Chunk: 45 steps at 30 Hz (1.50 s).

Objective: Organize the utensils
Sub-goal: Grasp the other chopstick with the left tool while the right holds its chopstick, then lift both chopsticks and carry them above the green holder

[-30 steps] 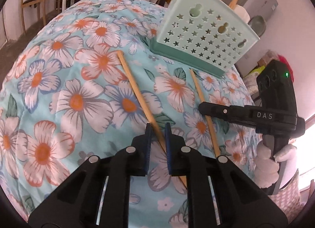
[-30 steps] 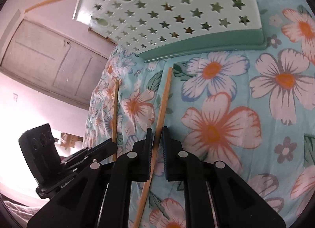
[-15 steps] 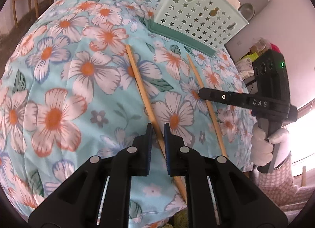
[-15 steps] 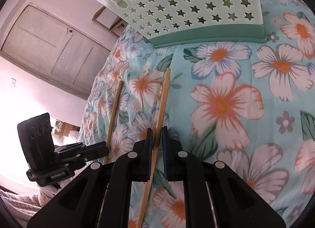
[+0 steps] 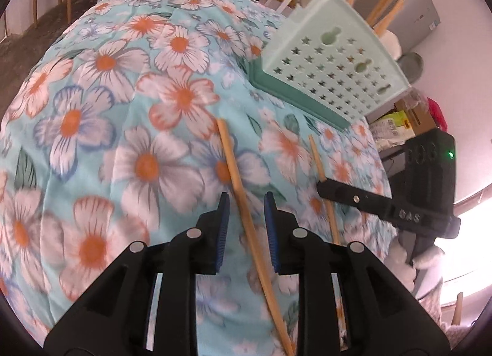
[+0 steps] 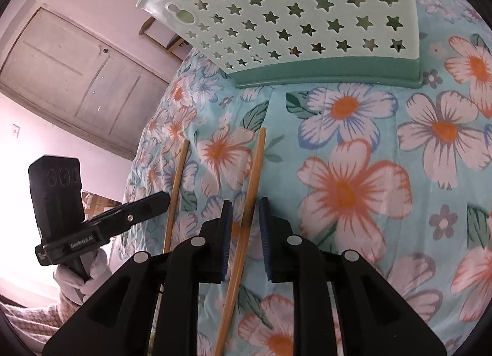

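Wooden chopsticks, two of them, lie side by side on the flowered cloth (image 5: 92, 128), and we have one between each pair of fingers. We judge that we are at the picking-up step: neither stick is gripped yet, and the mint holder (image 5: 335, 70), with its star holes, waits at about one o'clock from the left gripper (image 5: 244, 213) and at twelve o'clock from the right gripper (image 6: 244, 217).

The left chopstick (image 5: 236, 177) runs between the left gripper's blue pads, nearer the right pad, with a clear gap on both sides. Those jaws have just been opening, and stand narrowly apart around the stick without pressing it. The right chopstick (image 6: 253, 177) likewise passes between the right gripper's pads, which have also just been opening; we see space on either side, so nothing is clamped.

In the right wrist view the left chopstick (image 6: 176, 190) lies at nine o'clock of the right one, parallel and apart.

Next, we think, each pair must close squarely on its stick, lift it off the cloth, and carry it to the holder's open top
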Motion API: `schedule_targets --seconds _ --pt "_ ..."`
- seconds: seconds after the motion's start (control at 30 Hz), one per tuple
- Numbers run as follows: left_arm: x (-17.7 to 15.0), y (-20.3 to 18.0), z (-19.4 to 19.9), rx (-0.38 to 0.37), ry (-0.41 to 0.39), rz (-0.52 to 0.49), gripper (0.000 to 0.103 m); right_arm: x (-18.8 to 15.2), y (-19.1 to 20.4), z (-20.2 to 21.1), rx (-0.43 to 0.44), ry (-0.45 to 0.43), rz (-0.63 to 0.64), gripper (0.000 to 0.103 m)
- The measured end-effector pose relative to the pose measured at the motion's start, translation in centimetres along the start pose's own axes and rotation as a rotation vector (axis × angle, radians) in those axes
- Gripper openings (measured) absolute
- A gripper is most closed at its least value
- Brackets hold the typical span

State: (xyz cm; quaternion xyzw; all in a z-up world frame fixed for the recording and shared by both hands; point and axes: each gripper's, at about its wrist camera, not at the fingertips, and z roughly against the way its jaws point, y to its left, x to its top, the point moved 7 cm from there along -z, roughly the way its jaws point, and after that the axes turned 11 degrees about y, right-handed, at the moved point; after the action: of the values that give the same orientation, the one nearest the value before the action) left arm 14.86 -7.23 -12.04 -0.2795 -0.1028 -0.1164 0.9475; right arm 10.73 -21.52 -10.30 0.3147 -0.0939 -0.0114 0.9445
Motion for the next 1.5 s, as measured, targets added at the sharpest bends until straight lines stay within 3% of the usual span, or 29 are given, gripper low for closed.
schedule_targets --seconds 0.37,0.53,0.63,0.8,1.0,1.33,1.5 --pt "3.5 0.9 -1.9 0.011 0.007 0.048 0.021 2.3 0.4 -1.1 -0.031 -0.003 0.015 0.018" --pt "4.4 1.1 -2.3 0.021 -0.003 0.060 0.015 3.3 0.9 -1.8 -0.050 -0.016 0.020 0.018" --pt "4.7 1.4 -2.4 0.026 -0.010 0.073 0.009 3.6 1.3 -2.0 -0.078 -0.025 0.033 0.015" --pt "4.7 1.6 -1.7 0.003 -0.031 0.086 0.008 3.8 2.4 -2.0 -0.101 -0.048 0.049 0.009" --pt "5.0 0.2 2.2 -0.040 -0.134 0.065 0.007 4.2 4.8 1.6 -0.125 -0.154 0.110 0.008" --pt "5.3 -4.5 13.5 -0.084 -0.475 -0.104 0.006 3.9 10.1 11.1 -0.171 -0.411 0.245 0.007" --pt "4.8 -5.0 15.2 -0.062 -0.525 -0.124 0.006 3.5 11.5 13.0 -0.206 -0.471 0.271 0.007"
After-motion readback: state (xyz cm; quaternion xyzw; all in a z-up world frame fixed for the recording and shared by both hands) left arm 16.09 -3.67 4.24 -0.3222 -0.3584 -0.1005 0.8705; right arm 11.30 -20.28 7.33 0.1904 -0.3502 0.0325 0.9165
